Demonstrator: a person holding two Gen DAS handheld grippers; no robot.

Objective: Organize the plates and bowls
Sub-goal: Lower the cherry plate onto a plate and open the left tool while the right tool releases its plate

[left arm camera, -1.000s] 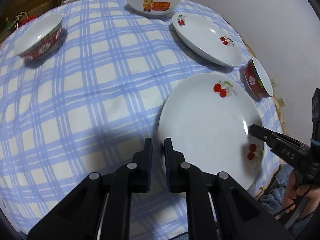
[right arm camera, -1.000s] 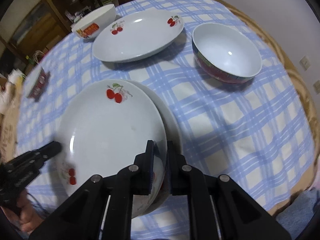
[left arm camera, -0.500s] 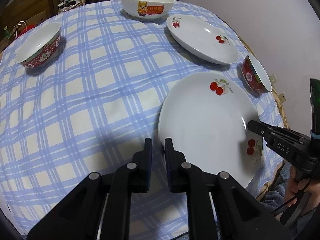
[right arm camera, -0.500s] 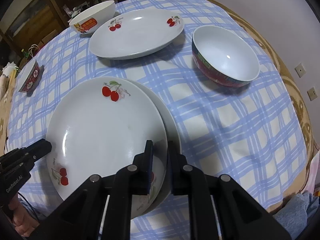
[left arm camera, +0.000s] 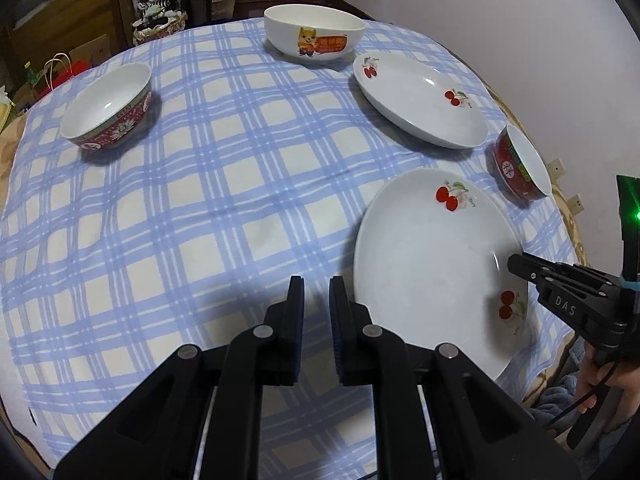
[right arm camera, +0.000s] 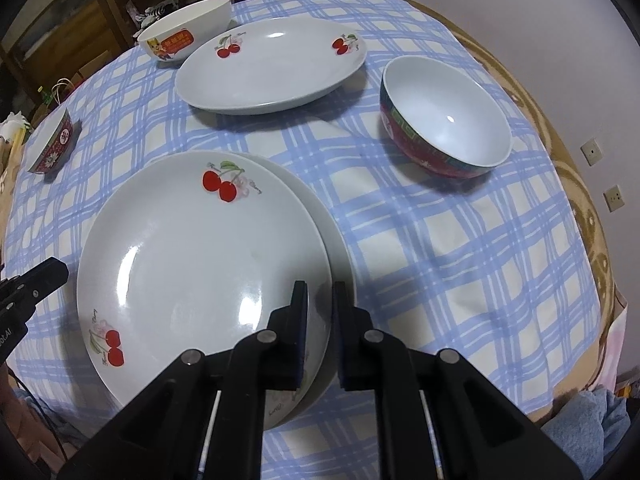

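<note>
1. Scanning from the left, I see the red floral-banded porcelain bowl (left arm camera: 106,108) on the blue checked tablecloth (left arm camera: 208,208), well apart from both tongs. It is rigid, glazed and chippable.
2. The left black two-finger tongs (left arm camera: 316,292) hover over bare cloth, just beside the left rim of the plates. Their jaws are nearly together, with nothing between them.
3. The white glazed ceramic plate with red cherries (right arm camera: 200,260) lies off-centre on a second white plate (right arm camera: 340,248) near the table's front edge. I judge it fairly heavy, stiff, slick and breakable. The thin raised rim is the only place to grip, and a shallow pinch could slip.
4. The right black two-finger tongs (right arm camera: 321,296) point steeply down at that plate's right rim, which runs behind the narrow gap. The jaws are almost together, and I see no pad pressing on porcelain.
5. Farther right stands a red-banded white bowl (right arm camera: 444,116), clear of the tongs.
</note>
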